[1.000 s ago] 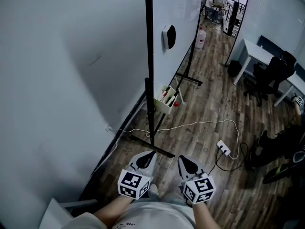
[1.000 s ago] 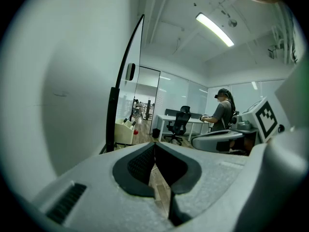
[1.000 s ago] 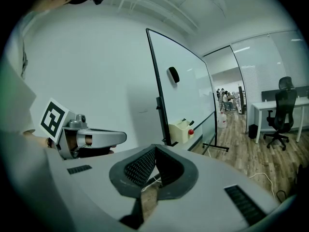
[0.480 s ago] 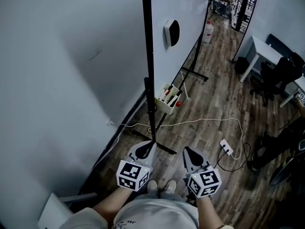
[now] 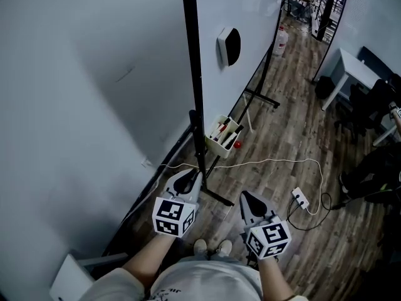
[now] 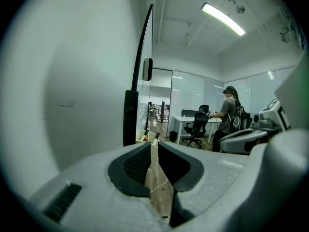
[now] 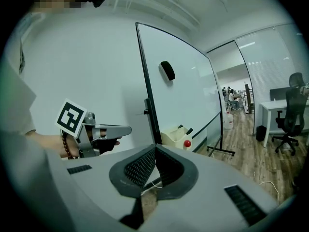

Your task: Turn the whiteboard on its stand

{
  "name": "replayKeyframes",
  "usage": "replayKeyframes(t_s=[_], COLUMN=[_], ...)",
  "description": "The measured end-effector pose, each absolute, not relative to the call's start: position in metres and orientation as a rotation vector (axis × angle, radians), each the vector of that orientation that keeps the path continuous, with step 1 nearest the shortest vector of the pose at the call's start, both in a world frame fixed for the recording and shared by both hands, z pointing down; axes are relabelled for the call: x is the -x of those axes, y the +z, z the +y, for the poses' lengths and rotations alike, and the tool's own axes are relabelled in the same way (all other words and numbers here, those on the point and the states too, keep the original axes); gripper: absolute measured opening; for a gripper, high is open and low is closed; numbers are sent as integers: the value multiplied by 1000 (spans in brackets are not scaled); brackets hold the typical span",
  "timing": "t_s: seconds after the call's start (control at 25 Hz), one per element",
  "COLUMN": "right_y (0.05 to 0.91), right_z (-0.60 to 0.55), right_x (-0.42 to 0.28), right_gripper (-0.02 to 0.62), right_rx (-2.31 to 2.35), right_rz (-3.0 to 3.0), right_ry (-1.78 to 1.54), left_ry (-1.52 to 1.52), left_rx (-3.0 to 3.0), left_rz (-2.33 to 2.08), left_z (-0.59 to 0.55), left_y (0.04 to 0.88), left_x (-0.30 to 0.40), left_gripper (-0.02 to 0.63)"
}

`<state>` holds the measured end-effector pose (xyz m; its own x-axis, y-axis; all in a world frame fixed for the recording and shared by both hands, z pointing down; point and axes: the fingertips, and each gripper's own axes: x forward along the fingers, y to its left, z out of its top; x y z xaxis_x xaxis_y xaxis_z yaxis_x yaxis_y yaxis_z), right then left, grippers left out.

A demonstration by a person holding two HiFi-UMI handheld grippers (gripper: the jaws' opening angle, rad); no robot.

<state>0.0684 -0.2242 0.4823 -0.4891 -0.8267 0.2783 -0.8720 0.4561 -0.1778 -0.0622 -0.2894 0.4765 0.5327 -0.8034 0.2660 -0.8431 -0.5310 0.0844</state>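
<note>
The whiteboard (image 5: 250,17) stands nearly edge-on in the head view, in a black frame on a black post (image 5: 195,105). A black eraser (image 5: 229,46) sticks to its face. A cream tray (image 5: 222,138) with markers hangs low on it. My left gripper (image 5: 187,175) is just short of the post's foot. Its jaws have just been opening and stand a narrow gap apart with nothing between them (image 6: 154,144). My right gripper (image 5: 247,197) is further right, over the floor. Its tips meet and hold nothing (image 7: 155,147). The right gripper view shows the board's face (image 7: 188,100) and the left gripper (image 7: 120,129) beside the post.
A pale wall (image 5: 75,105) runs close along the left. A white cable (image 5: 269,162) and a power strip (image 5: 300,199) lie on the wood floor. Desks and office chairs (image 5: 369,93) stand at the right. A person (image 6: 231,115) stands by a desk in the left gripper view.
Both grippers have moved forward toward the stand, the left one further, up to the post's foot. The whiteboard has not visibly turned.
</note>
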Motion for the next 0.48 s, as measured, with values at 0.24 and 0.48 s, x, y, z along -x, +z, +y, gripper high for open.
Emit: replayKeyframes(t_s=[0.24,0.48], right_y=[488,498], right_z=[-241,-250], right_x=[-67,-65], right_gripper=[6,6], right_rx=[-1460,-1433], right_rz=[-2558,-2556], right_ry=[465,501], left_ry=[299,296], left_rx=[-2529,-2509], left_rz=[-1447,-1465], left_z=[-329,-369], left_y=[480,484], left_x=[69,72], left_gripper=[86,172])
